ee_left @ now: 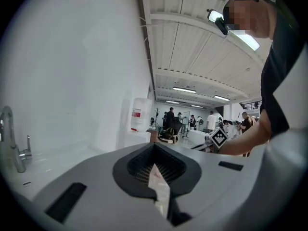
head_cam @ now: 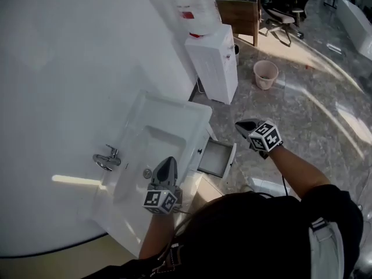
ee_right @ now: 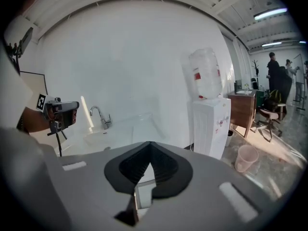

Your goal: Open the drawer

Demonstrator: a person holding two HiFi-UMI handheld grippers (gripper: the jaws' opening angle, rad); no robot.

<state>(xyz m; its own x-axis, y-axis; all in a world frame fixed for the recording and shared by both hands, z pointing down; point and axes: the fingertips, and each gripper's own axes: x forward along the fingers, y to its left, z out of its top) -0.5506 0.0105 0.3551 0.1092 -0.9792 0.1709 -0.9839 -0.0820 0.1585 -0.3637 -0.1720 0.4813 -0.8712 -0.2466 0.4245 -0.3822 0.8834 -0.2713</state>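
White dispenser [head_cam: 212,63] beside sink [head_cam: 192,112] — drawer [head_cam: 216,157] open.

Bright overall. Ceiling strip lights [ee_left: 184,89] on. Hard sun patches on floor [head_cam: 308,57], glare off tiles. White wall [head_cam: 70,51] near blown out, bright streak low on it. Gripper views: heavy fisheye, black corners; left gripper [ee_left: 155,150] and right gripper [ee_right: 150,150] soft near lens.
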